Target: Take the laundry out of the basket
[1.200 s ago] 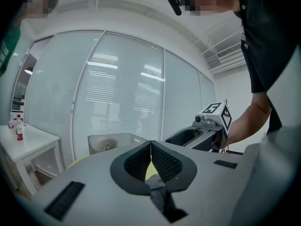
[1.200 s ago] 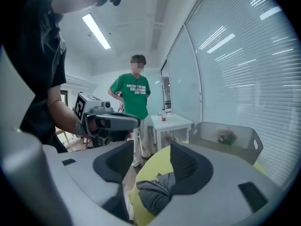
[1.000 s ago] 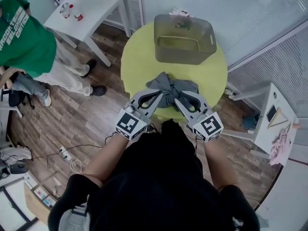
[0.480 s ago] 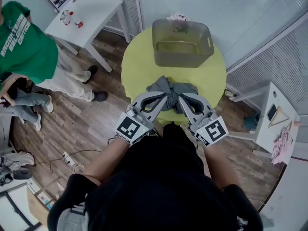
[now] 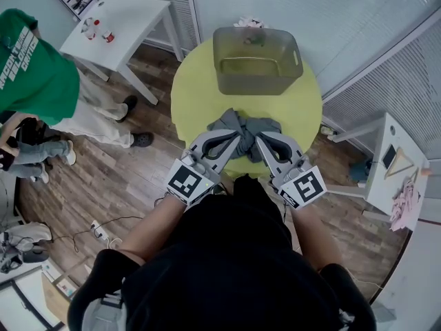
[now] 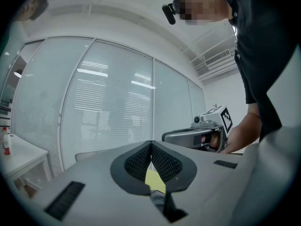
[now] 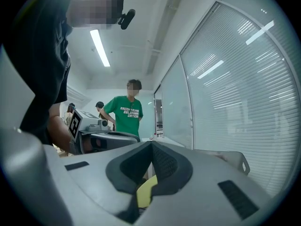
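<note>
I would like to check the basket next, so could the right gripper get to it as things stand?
Probably yes: bare yellow table lies between, and the basket is open on top. But the right gripper appears shut on the grey garment, so it would carry that along.

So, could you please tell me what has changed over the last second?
The right gripper has shut its tongs on the near edge of the gray garment. With the left gripper shut on the cloth too, that edge now gathers into a peak between the two tips and seems slightly lifted. The rest of the garment stays on the yellow table, and the basket stays behind it.
</note>
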The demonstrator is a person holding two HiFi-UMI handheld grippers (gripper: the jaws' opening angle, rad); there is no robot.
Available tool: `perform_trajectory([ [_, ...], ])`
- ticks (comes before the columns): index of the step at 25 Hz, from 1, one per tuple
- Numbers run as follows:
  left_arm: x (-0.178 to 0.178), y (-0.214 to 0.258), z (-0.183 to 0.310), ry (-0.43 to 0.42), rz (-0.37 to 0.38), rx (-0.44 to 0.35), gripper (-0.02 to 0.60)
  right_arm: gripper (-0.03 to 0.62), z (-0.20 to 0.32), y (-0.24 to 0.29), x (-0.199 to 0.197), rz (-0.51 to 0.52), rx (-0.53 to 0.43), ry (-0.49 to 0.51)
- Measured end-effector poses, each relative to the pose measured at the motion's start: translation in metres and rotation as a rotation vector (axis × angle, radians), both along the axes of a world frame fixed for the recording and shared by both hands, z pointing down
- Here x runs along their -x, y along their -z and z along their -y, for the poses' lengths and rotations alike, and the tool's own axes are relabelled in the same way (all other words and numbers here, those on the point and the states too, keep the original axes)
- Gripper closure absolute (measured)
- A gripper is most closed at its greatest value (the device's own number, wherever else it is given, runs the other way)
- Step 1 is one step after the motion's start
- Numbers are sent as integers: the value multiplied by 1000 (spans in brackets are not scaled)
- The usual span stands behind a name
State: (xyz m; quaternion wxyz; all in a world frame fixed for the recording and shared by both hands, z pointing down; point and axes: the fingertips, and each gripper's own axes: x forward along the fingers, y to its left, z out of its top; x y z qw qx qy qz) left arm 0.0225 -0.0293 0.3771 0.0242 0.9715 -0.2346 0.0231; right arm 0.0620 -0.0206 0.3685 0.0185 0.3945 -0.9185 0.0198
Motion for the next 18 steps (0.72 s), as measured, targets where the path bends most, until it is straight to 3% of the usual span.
perform_trajectory([
  [7,0,-5,2,5,-12,14,571,571,0,-3,-1,-4,3,-4],
  [12,1,-7,0,-9,45,2,571,571,0,-2,-1,0,1,-8],
  [18,0,-13,0,5,8,22,571,571,1,-4,-1,-7,0,-9],
])
